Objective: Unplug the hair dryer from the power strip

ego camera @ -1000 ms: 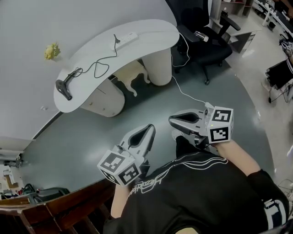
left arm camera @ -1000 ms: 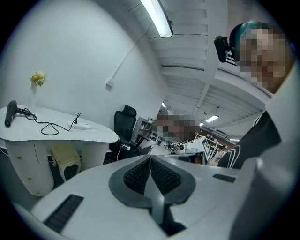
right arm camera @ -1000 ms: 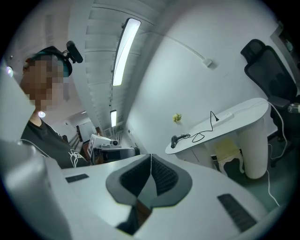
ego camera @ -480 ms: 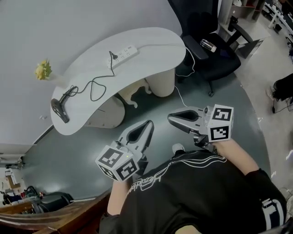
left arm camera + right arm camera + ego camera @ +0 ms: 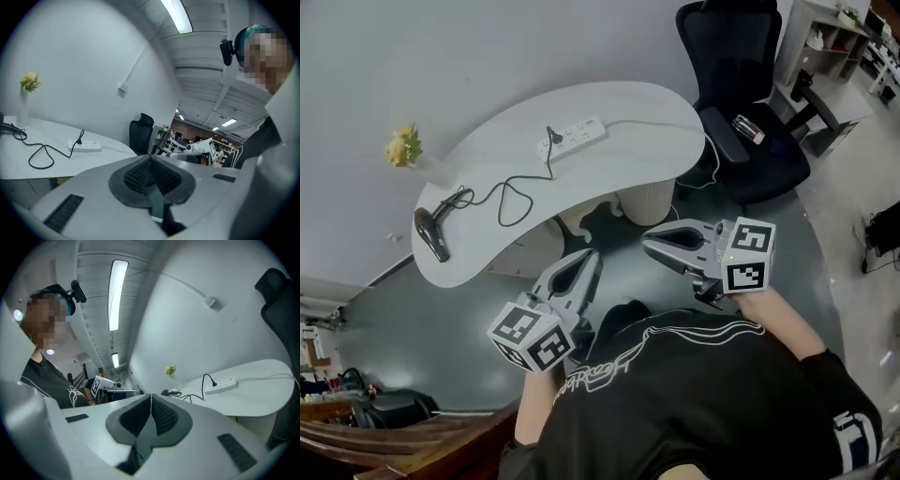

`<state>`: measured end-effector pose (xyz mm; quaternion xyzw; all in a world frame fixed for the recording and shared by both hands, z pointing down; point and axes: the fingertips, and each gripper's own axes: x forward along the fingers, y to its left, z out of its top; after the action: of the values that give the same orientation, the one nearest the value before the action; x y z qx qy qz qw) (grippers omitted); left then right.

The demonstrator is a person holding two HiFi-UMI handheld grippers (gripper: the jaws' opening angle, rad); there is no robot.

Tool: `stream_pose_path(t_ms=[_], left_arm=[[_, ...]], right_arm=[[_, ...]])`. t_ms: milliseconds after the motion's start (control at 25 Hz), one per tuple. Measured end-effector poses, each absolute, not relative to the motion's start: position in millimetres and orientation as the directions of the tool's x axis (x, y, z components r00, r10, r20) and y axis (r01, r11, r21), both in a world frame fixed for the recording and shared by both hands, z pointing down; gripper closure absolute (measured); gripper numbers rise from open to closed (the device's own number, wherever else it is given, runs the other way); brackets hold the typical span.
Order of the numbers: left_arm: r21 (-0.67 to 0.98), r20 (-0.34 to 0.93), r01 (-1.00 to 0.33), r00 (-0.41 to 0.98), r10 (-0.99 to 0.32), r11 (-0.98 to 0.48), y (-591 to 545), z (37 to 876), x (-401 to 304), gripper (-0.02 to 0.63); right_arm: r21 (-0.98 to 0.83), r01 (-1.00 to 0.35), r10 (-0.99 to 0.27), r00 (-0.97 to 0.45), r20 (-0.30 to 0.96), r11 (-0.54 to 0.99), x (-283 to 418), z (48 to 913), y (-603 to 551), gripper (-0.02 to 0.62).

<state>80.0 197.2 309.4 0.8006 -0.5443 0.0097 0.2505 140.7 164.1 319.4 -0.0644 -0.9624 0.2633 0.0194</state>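
A white power strip (image 5: 575, 136) lies on the curved white table (image 5: 647, 117), with a black plug (image 5: 550, 136) in it. The black cord (image 5: 511, 197) loops across the top to the dark hair dryer (image 5: 431, 234) at the table's left end. Both grippers hang short of the table's near edge, over the floor. My left gripper (image 5: 586, 261) is shut and empty; my right gripper (image 5: 652, 246) is shut and empty too. The strip (image 5: 85, 147) and plug (image 5: 79, 138) show in the left gripper view, and the strip (image 5: 221, 385) in the right gripper view.
A small vase of yellow flowers (image 5: 405, 148) stands at the table's back left. A black office chair (image 5: 748, 103) sits right of the table, with a white cable running down behind it. Dark wooden furniture (image 5: 403, 441) lies at lower left. The floor is grey-green.
The table with the strip and dryer has come closer and more central in the head view as the person walks toward it. Both grippers stay shut and empty.
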Motion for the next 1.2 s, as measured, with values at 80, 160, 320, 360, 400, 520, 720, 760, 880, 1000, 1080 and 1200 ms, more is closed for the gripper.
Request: stream_pose_path(t_ms=[80, 160, 320, 360, 400, 520, 720, 760, 880, 1000, 1080, 1200], left_arm=[[0.392, 0.287, -0.878, 0.401, -0.870, -0.275, 185.4, 311.9, 68.5, 0.598], [0.389, 0.289, -0.879, 0.400, -0.870, -0.275, 170.7, 314.3, 57.5, 0.598], [0.393, 0.302, -0.876, 0.410, -0.861, -0.280, 138.2, 320.7, 31.0, 0.598], [0.394, 0.309, -0.875, 0.413, -0.857, -0.280, 129.6, 323.1, 22.6, 0.598], [0.395, 0.316, -0.875, 0.415, -0.853, -0.279, 120.8, 325.6, 13.6, 0.598], [0.405, 0.335, -0.875, 0.412, -0.847, -0.265, 94.1, 334.6, -17.5, 0.598], [0.399, 0.373, -0.882, 0.405, -0.835, -0.250, 50.2, 351.4, -77.1, 0.598], [0.402, 0.375, -0.882, 0.405, -0.834, -0.247, 42.6, 353.8, -89.0, 0.597], [0.424, 0.366, -0.877, 0.395, -0.843, -0.227, 23.7, 358.8, -122.5, 0.598], [0.427, 0.365, -0.880, 0.379, -0.850, -0.209, 7.5, 365.4, -152.2, 0.598], [0.425, 0.373, -0.883, 0.372, -0.850, -0.200, -0.4, 373.3, -166.0, 0.598], [0.425, 0.395, -0.887, 0.361, -0.845, -0.180, -10.4, 388.4, -179.2, 0.597]], right_arm=[[-0.515, 0.109, 0.125, -0.992, -0.004, 0.850, 134.7, 321.6, 154.1, 0.597], [-0.520, 0.096, 0.113, -0.994, 0.001, 0.849, 128.5, 325.3, 140.7, 0.597], [-0.530, 0.059, 0.075, -0.997, 0.009, 0.846, 109.3, 329.2, 104.0, 0.597], [-0.536, 0.053, 0.070, -0.998, 0.010, 0.843, 102.4, 329.7, 94.9, 0.597], [-0.540, 0.049, 0.067, -0.998, 0.014, 0.840, 94.8, 331.1, 86.4, 0.597], [-0.549, 0.029, 0.067, -0.997, 0.048, 0.835, 69.8, 341.1, 61.0, 0.597], [-0.590, -0.002, 0.052, -0.996, 0.075, 0.807, 18.5, 353.5, 12.8, 0.597], [-0.594, -0.006, 0.054, -0.995, 0.083, 0.805, 8.3, 356.0, 4.8, 0.597], [-0.586, -0.027, 0.061, -0.990, 0.130, 0.810, -17.0, 367.7, -17.0, 0.597], [-0.564, -0.054, 0.056, -0.983, 0.175, 0.824, -36.1, 382.3, -38.3, 0.595], [-0.549, -0.080, 0.041, -0.978, 0.204, 0.832, -43.5, 394.0, -51.7, 0.595], [-0.498, -0.124, 0.013, -0.965, 0.262, 0.858, -52.4, 411.0, -72.8, 0.592]])
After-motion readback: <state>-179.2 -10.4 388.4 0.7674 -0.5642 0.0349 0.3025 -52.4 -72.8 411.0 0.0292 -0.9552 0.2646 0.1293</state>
